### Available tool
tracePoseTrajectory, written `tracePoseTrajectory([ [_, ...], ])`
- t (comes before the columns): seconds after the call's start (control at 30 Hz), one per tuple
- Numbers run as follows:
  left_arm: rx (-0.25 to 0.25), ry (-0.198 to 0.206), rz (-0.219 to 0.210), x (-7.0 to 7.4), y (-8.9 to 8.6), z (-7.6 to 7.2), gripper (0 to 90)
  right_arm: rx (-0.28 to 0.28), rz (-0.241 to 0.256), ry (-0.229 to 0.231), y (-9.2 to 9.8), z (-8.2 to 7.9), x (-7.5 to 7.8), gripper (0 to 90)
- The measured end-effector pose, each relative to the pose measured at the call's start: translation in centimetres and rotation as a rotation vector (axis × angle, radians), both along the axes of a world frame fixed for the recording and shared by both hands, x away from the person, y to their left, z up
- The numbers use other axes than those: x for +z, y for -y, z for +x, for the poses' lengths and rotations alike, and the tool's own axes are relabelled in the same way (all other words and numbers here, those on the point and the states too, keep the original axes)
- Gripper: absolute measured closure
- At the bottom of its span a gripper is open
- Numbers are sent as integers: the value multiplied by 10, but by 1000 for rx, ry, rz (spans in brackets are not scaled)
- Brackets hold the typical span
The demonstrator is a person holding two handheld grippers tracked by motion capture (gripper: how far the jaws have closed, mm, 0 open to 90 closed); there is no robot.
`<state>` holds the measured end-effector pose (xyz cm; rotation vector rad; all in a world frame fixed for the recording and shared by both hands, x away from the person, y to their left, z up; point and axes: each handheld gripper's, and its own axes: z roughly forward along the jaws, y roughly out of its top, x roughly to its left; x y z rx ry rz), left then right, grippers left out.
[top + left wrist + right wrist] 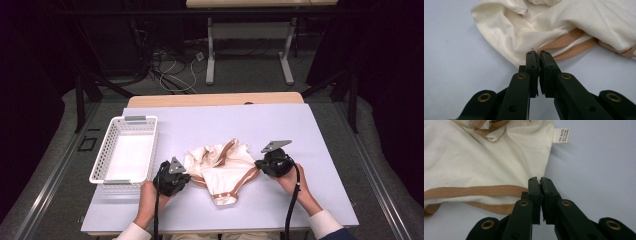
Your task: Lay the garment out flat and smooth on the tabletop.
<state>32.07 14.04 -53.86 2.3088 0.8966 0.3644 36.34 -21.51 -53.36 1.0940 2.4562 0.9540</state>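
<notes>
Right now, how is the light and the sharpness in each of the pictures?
High view: table evenly lit, dark surroundings, picture soft. Left gripper view: cream garment sharp with soft shadows in its folds, left tool slightly blurred. Right gripper view: label print too blurred to read; no glare.

Both forearms come in from the near edge, white cuffs at the wrists, and angle slightly inward. The left hand (146,196) wraps around the left hand-held gripper (187,176), whose jaws point to the right and are pressed together at the tips. The right hand (296,184) holds the right hand-held gripper (258,165), aimed left toward the other, its jaws likewise closed. A cable trails back from each along the forearm.
</notes>
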Motion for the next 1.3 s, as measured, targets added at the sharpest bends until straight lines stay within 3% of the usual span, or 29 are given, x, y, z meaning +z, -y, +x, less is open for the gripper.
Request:
tracePoseTrajectory([
  [0.23,14,3,6,1,-7,0,859,-18,-4,1,12,-2,-3,870],
  [0.3,15,1,9,1,-8,0,859,-23,-15,-25,13,-4,-5,871],
  [0.33,18,2,13,1,-9,0,859,-10,-31,-16,15,-4,-5,871],
  [0.37,20,0,9,0,-10,0,859,-20,-30,-32,16,-5,-5,871],
  [0.6,15,-12,12,-1,-11,-3,861,-7,-15,-20,16,-11,-5,870],
  [1.07,3,-41,23,-6,-17,-16,860,25,-44,-47,18,-28,-5,869],
  [1.13,1,-43,25,-6,-17,-17,857,20,-27,-53,18,-30,-6,866],
  [1.23,5,-29,41,-4,-15,-17,803,19,-34,-61,18,-30,-6,831],
  [1.3,18,-15,43,-3,-12,-17,686,19,-9,-45,19,-28,-6,740],
])
